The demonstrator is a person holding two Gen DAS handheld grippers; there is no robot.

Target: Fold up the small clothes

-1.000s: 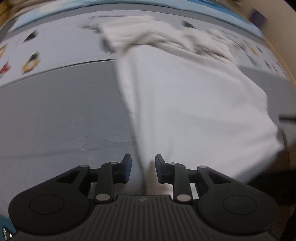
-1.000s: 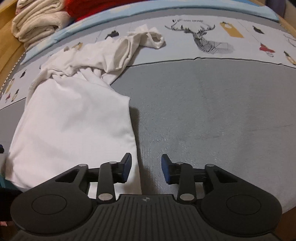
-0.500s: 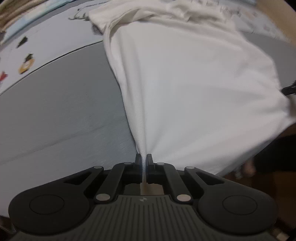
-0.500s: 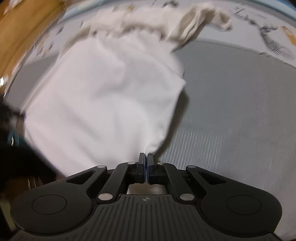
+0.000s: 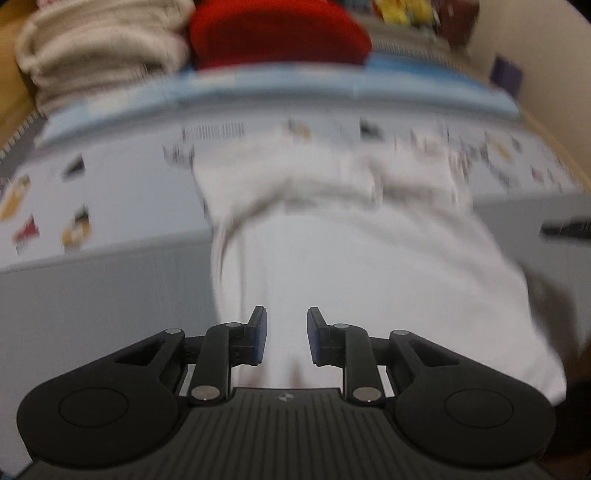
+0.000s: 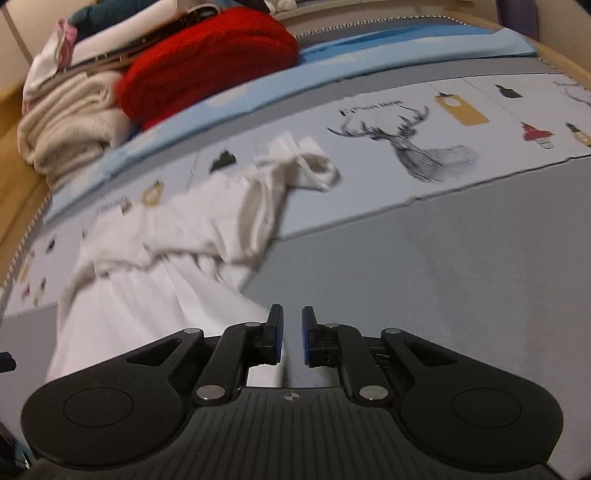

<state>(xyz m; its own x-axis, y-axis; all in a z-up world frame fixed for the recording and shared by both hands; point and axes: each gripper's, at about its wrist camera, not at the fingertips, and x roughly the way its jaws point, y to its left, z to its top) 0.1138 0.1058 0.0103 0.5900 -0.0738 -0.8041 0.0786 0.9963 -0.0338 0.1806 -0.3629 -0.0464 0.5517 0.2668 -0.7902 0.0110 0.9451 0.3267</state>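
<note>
Left wrist view: blurred throughout.
Left gripper (image 5: 283, 334): fingers spread wide apart, nothing between them; the blue pads (image 5: 260, 338) stand over cloth.
White garment (image 5: 354, 266): lies on the grey mat (image 5: 99, 295), smooth body toward the camera, bunched upper part at the far end on the printed strip (image 5: 110, 184).
Background: cream folded blanket (image 5: 99, 55) and red knit bundle (image 5: 280, 33) beyond the blue strip (image 5: 332, 86).

Right wrist view: sharper on the right, smeared on the left.
Right gripper (image 6: 292, 336): fingers parted by a narrow gap, gripping nothing.
White garment (image 6: 155, 280): left of the fingers; its near edge runs just under the left finger; a crumpled sleeve (image 6: 306, 168) reaches toward the deer-head print (image 6: 410, 144).
Grey mat (image 6: 443, 266): bare to the right of the fingers.
Background: red knit bundle (image 6: 210, 62) beside cream blanket (image 6: 70, 122).
</note>
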